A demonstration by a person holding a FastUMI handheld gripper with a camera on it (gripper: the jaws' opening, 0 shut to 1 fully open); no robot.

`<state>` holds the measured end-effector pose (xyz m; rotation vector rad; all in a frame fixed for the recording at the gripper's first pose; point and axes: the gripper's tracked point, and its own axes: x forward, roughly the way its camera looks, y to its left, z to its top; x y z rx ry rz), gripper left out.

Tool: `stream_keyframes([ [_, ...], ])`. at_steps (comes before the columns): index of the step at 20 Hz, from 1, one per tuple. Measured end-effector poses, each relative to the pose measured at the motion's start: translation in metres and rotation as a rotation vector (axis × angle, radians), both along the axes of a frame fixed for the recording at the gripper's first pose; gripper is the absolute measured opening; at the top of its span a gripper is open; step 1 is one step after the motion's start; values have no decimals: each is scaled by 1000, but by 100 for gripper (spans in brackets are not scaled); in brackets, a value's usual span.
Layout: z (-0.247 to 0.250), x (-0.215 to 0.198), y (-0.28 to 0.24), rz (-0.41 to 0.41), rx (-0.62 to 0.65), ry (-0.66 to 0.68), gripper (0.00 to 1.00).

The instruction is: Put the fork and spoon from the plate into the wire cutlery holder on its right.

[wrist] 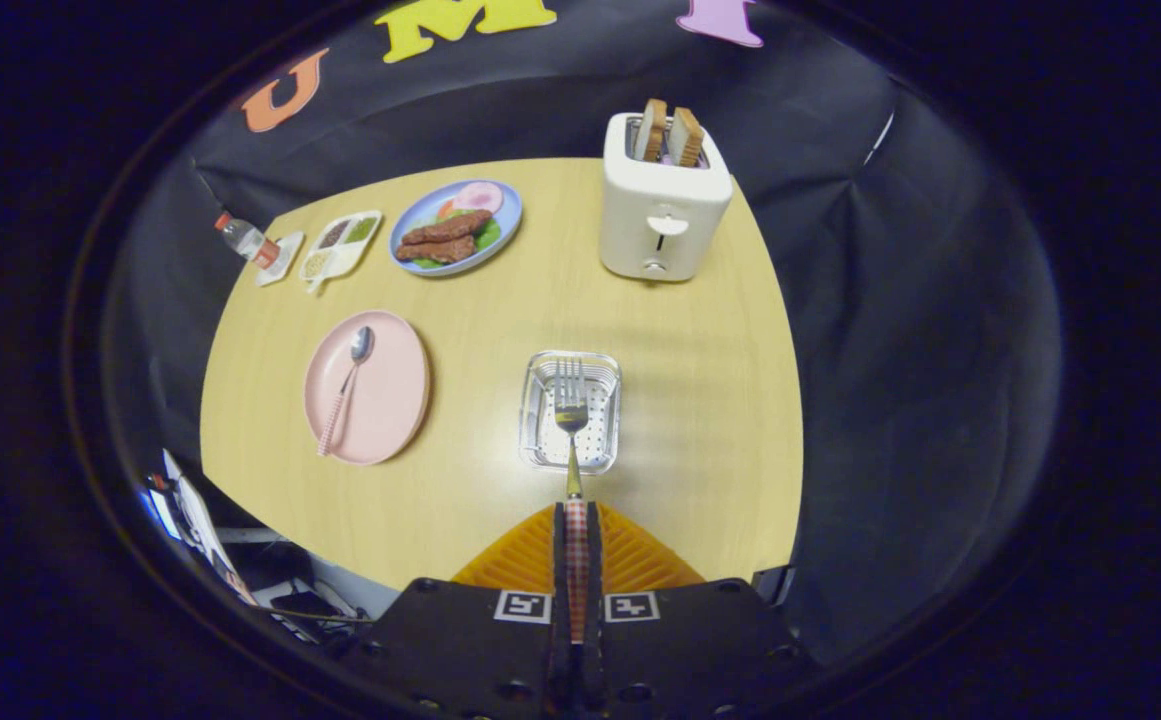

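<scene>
Claw point(577, 525) clenched on the checked handle of the fork point(571, 430), both fingers pressed against it, tines pointing away and hanging over the wire cutlery holder point(538, 400). Handle gripped along much of its length; only the bare metal neck and head projecting beyond the fingertips.

Risks at the holder, just ahead of the fingers:
- Tines above the holder's middle, height over its floor not determinable. Release from too high: bounce or tip-out over the low wire rim, probably toward the near side where the handle overhangs.
- Holder light and shallow by appearance. Contact of tines or fingers with the near rim: holder pushed away across the bench point(700, 400) or tilted.
- Fork long against the holder's depth. Laid flat, handle likely resting on the near rim; any drag from the opening fingers could pull it back out.

Further left, on the pink plate point(390, 400):
- Spoon point(345, 390) lying flat, bowl at the far end, handle toward the near rim, not yet moved. Thin handle flush on a smooth plate: slipping under the fingers, or plate shifted during the pinch.

Far side:
- Toaster point(662, 205) beyond the holder, food plate point(455, 228), seasoning tray point(340, 245) and small bottle point(243, 240) well apart from the working path; low collision risk.
</scene>
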<state>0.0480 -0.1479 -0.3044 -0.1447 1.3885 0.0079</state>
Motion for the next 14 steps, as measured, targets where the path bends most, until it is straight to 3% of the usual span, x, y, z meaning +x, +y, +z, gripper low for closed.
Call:
stream_keyframes([
  [3,-8,-8,4,-5,14,130,5],
  [14,-38,22,5,-42,10,315,6],
])
